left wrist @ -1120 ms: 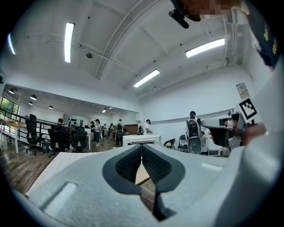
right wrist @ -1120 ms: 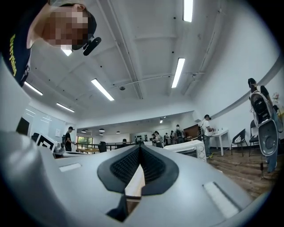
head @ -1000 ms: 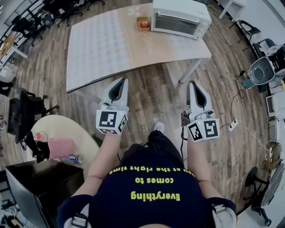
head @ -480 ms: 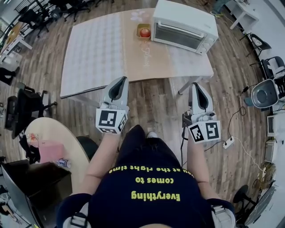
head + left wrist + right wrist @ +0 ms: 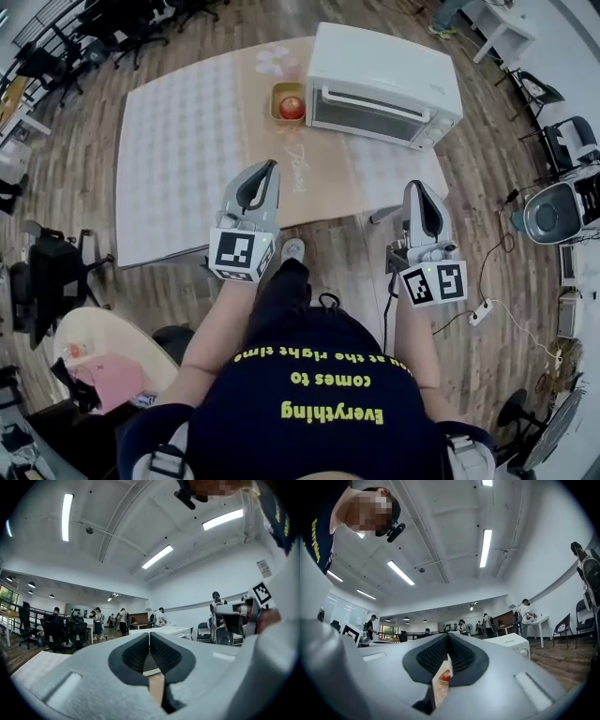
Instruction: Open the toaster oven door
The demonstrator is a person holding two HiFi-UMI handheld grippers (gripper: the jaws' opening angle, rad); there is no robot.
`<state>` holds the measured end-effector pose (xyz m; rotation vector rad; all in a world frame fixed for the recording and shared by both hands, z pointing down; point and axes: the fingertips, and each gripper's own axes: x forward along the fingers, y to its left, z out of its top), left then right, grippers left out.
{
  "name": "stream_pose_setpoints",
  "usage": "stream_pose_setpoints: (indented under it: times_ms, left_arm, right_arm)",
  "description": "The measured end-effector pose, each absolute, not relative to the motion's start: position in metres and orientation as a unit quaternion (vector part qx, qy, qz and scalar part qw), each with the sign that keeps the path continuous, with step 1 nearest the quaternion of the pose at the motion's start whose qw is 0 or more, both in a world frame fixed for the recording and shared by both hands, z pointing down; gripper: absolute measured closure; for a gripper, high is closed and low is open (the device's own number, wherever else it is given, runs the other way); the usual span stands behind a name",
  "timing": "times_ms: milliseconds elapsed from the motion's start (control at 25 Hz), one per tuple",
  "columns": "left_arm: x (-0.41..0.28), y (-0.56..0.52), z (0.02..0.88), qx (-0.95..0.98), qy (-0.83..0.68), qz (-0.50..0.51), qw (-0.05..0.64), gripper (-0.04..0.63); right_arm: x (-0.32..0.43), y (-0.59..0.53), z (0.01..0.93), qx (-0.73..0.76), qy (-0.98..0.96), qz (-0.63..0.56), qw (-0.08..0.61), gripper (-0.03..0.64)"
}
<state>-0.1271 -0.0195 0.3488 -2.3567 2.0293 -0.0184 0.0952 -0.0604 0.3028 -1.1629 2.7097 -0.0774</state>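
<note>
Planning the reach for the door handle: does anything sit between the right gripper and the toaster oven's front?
Nothing visible does. Only bare table lies between the right gripper and the door of the toaster oven. The bowl sits beside the oven, to its left in the head view, off that line.
</note>
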Motion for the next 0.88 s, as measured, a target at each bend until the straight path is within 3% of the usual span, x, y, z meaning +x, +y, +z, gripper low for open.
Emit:
stream_pose_setpoints:
  times_ms: [320, 880]
  left_arm:
    - [-0.185, -0.140, 0.335, -0.786, 0.618, -0.001, 0.023, 0.589]
    - [-0.182, -0.210, 0.349, -0.804, 0.595, -0.006, 0.000, 0.589]
  right_arm:
    - [0.025, -0.162, 0.290, -0.415, 0.903, -0.019, 0.110, 0.604]
    - [0.019, -0.228, 0.315, -0.434, 0.897, -0.039, 0.069, 0.604]
